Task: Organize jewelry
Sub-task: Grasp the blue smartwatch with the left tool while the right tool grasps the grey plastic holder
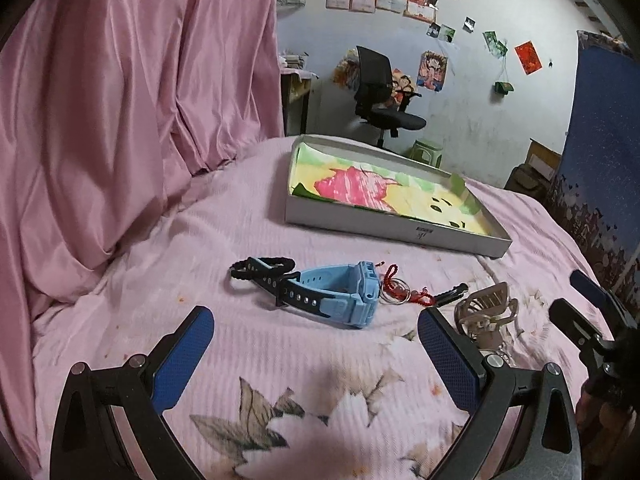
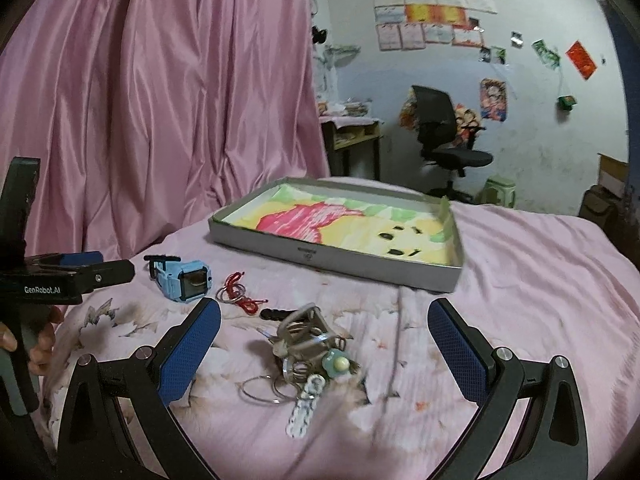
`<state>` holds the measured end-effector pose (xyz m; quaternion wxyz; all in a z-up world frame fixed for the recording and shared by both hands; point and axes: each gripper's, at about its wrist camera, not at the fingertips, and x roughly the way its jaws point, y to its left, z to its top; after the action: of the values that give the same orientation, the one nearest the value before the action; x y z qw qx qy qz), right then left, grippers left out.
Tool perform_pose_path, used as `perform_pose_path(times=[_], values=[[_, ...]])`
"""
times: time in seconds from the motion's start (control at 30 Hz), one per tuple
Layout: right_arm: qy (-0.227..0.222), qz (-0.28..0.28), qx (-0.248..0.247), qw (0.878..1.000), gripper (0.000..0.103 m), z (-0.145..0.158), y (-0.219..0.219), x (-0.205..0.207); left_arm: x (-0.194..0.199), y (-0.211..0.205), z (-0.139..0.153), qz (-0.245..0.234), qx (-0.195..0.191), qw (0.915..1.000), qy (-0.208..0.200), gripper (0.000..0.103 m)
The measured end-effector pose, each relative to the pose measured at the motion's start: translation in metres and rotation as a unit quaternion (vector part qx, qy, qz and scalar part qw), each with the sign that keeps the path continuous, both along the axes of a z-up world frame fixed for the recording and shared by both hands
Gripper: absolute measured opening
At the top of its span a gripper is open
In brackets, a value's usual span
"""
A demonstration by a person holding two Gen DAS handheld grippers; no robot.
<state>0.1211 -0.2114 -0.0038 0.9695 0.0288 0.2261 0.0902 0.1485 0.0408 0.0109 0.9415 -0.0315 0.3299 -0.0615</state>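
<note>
Both claws gape wide and hold nothing: the left claw [image 1: 316,354] low before the blue watch [image 1: 340,292], the right claw [image 2: 324,350] around the tangled jewelry pile [image 2: 308,344]. The shallow box [image 2: 360,258] lies beyond on the bed [image 2: 540,280], bare sheet between.

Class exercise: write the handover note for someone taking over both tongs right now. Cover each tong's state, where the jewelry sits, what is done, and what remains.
Left tongs: open, empty, low over the bedspread, facing the blue watch.
Right tongs: open, empty, above the tangled pile of metal clips and rings.
Between watch and pile lie the red cord with rings and a small black piece. A black braided band lies behind the watch strap.
The shallow box sits further back on the bed; it holds only its coloured lining.
Done: nothing boxed yet.
Left: move every piece into the box.
</note>
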Motion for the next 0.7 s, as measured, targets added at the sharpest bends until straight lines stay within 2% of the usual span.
perform_pose_path(times=[0.17,0.27,0.33,0.4,0.63,0.7], values=[[0.03,0.023,-0.011,0.999,0.102,-0.016,0.012,0.016,0.017,-0.006,-0.01,-0.027,0.003,0.9995,0.013,0.103],[0.05,0.029,-0.01,0.998,0.101,-0.023,0.012,0.024,0.029,-0.006,-0.017,-0.031,-0.012,0.9991,0.025,0.103],[0.067,0.03,-0.005,0.997,0.096,-0.028,0.011,0.03,0.036,-0.007,-0.02,-0.034,-0.024,0.9986,0.033,0.103],[0.082,0.033,0.002,0.996,0.087,-0.033,0.011,0.036,0.041,-0.011,-0.023,-0.04,-0.026,0.9982,0.037,0.103],[0.116,0.047,0.013,0.992,0.078,-0.046,0.01,0.049,0.057,-0.025,-0.028,-0.055,-0.011,0.9975,0.043,0.1],[0.124,0.051,0.016,0.991,0.069,-0.049,0.009,0.052,0.062,-0.023,-0.029,-0.054,-0.018,0.9973,0.047,0.097]])
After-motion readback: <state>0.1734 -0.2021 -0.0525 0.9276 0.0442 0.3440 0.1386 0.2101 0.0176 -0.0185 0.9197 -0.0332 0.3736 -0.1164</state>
